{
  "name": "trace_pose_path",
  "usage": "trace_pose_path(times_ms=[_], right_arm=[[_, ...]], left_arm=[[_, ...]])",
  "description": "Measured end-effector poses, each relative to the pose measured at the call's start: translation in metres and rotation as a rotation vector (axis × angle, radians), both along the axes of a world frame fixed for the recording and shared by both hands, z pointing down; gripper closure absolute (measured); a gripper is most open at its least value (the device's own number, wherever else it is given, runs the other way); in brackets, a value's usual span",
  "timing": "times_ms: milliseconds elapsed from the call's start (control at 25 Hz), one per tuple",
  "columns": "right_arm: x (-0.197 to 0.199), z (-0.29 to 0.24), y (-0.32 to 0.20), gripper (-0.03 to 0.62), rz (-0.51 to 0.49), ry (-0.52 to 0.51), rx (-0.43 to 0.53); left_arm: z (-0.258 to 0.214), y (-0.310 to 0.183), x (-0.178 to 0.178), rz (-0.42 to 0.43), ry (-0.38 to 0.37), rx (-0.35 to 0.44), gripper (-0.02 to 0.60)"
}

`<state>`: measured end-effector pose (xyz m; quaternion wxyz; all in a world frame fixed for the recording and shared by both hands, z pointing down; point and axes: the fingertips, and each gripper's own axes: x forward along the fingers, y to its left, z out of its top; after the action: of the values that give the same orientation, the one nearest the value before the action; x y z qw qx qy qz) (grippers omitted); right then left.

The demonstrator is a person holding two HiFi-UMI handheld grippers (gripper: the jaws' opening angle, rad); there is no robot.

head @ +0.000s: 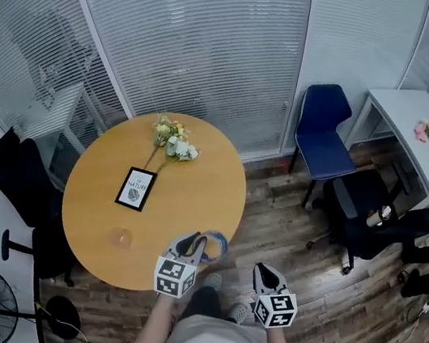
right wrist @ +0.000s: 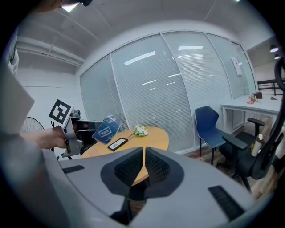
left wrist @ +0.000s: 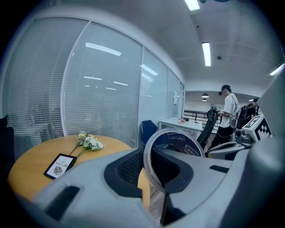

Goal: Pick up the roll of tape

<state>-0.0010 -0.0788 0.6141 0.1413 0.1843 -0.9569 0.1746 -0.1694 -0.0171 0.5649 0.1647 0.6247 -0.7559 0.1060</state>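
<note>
Two grippers show in front of us, and only one carries anything. Our left gripper [head: 190, 251] is clamped on the roll of tape [head: 215, 246]. In the left gripper view one jaw sits inside the hollow core and the other outside, with the roll's wall pinched between the pads. The roll stands on edge, held clear of the round wooden table [head: 91, 219] and just off its nearest rim. Our right gripper [head: 265, 277] hangs just beside the left one, its jaws pressed together on nothing, as the right gripper view makes plain.

We judge the roll to be light and stiff, a ring that keeps its shape under the clamp and needs no great squeeze. Its flat faces look glossy and would likely slip between pads, so the wall, taken through the core, seems the sound place to hold. There the ring cannot slide out sideways. It could pivot about the pads if we swing it sharply, so a steady hand suits it. The roll looks bluish and perhaps translucent, though the wide-angle views are too soft for us to be sure.

The framed card [head: 136, 188] and the flowers [head: 172, 141] lie well apart from the roll, further across the table.
</note>
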Motion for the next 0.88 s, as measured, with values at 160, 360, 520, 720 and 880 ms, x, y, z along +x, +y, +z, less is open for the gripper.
trace_pose_path(times_ms=[160, 360, 520, 720, 880], right_arm=[[-0.002, -0.002, 0.003, 0.597, -0.016, 0.001, 0.012], [0.0, -0.003, 0.007, 0.597, -0.017, 0.002, 0.015], [0.001, -0.001, 0.008, 0.597, -0.021, 0.009, 0.016], [0.005, -0.002, 0.008, 0.597, -0.013, 0.002, 0.016], [0.004, -0.001, 0.011, 0.597, -0.028, 0.003, 0.021]], left_arm=[[0.001, 0.007, -0.004, -0.013, 0.005, 0.003, 0.518], [0.001, 0.012, -0.003, -0.016, 0.008, 0.005, 0.518], [0.002, 0.013, -0.003, -0.012, 0.009, 0.006, 0.518], [0.001, 0.012, -0.003, -0.012, 0.01, 0.012, 0.518], [0.001, 0.012, -0.001, -0.013, 0.009, 0.017, 0.518]])
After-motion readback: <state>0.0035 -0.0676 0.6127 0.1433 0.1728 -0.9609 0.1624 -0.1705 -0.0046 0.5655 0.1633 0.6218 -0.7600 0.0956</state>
